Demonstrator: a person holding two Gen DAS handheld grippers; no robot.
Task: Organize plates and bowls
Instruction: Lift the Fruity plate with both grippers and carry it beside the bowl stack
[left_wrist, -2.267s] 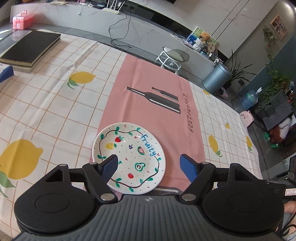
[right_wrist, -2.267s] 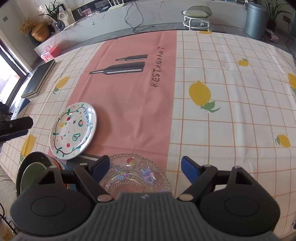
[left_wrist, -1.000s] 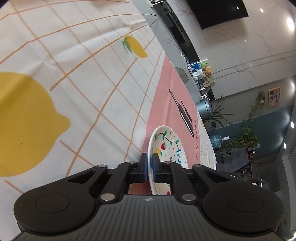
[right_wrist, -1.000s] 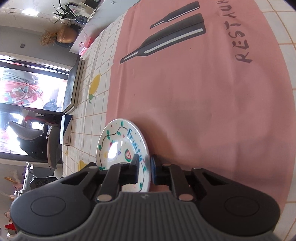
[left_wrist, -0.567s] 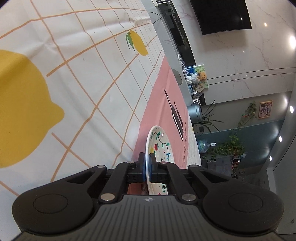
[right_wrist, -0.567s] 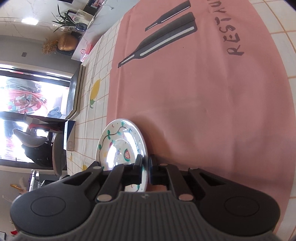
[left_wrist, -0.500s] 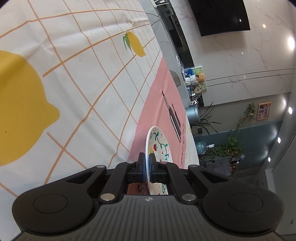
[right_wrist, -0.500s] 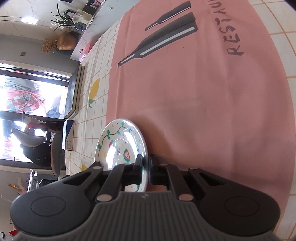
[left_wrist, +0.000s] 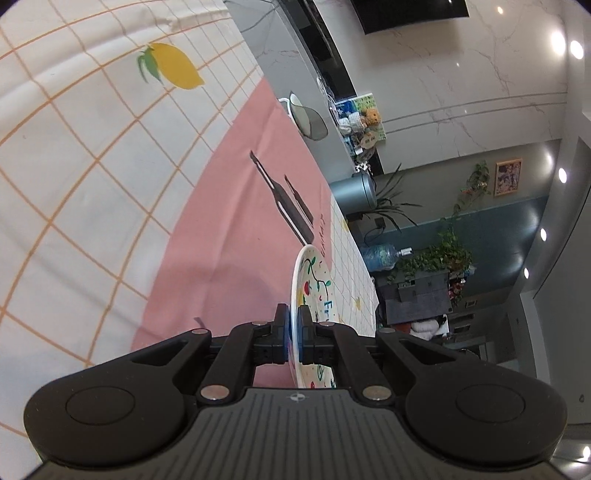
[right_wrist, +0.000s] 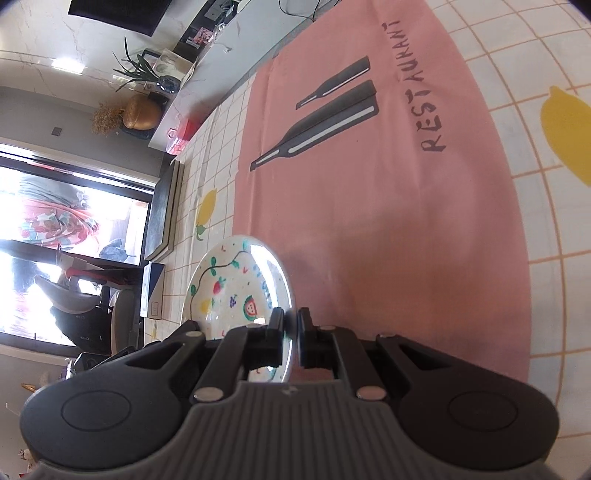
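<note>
A white plate painted with fruits and a vine border (left_wrist: 314, 284) is off the pink placemat (left_wrist: 240, 229) and appears edge-on in the left wrist view. My left gripper (left_wrist: 293, 321) is shut on one side of its rim, blue pads pressing both faces. In the right wrist view the same fruit plate (right_wrist: 236, 291) shows its painted face. My right gripper (right_wrist: 291, 325) is shut on its other rim. The plate hangs between the two grippers above the pink placemat (right_wrist: 388, 221).
A lemon-print checked tablecloth (left_wrist: 92, 147) covers the table. At the far left edge lie a dark flat board (right_wrist: 162, 214) and a white and blue box (right_wrist: 151, 291). Beyond the table stand a grey stool (left_wrist: 308, 118) and a grey bin (left_wrist: 354, 195).
Both grippers, earlier open over the table, turned on edge and shut on the plate's opposite rims. Over the last half second they rose, and the plate came up off the placemat.
</note>
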